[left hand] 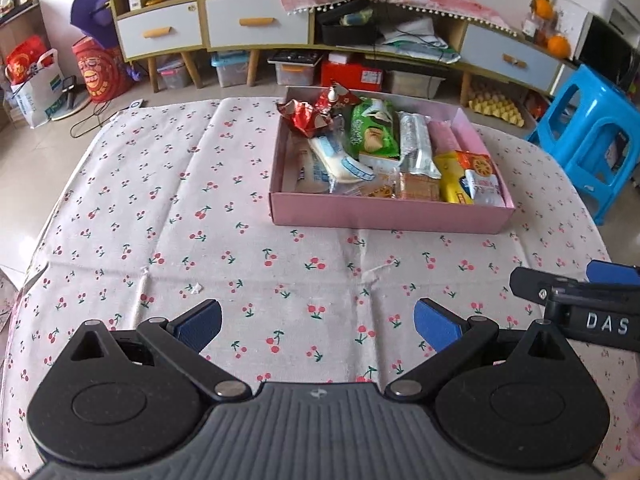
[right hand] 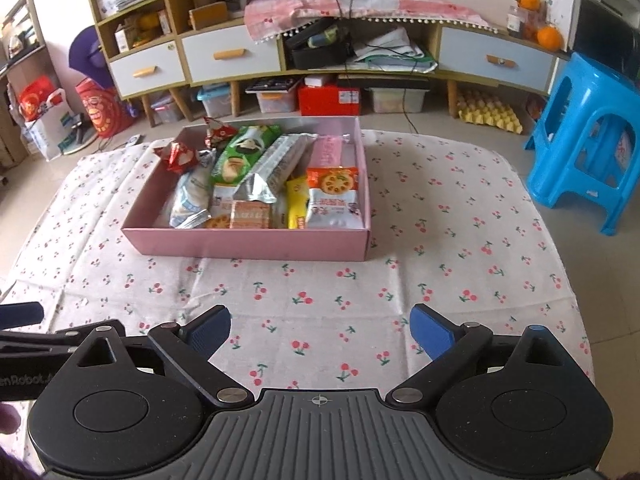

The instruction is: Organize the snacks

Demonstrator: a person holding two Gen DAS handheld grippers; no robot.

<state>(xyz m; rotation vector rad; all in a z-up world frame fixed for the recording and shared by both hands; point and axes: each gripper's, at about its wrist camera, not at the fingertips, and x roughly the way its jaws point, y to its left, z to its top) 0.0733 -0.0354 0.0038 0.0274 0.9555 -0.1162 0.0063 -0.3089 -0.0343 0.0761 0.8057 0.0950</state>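
Pink cardboard forms the box (left hand: 390, 212) that holds the snacks; in the left wrist view it sits on the cherry-print tablecloth (left hand: 160, 200), ahead and slightly right of the left gripper (left hand: 318, 322). Inside lie a green biscuit pack (left hand: 370, 130), a red wrapper (left hand: 304, 114), a silver pack (left hand: 416, 142) and a yellow pack (left hand: 452, 176); their print is too small to read. The left gripper hangs over bare cloth, angled down, jaws spread wide with nothing between them. At the right edge the right gripper (left hand: 580, 300) shows from the side, with the white letters "DAS" on its body.

In the right wrist view the box (right hand: 248, 242) lies ahead and left of centre, well apart from the right gripper (right hand: 320, 330). This gripper also tilts down over the cloth, its blue pads (right hand: 434, 330) wide apart and empty. The left tool's arm at the left edge carries partly cut-off lettering reading "enRobot".
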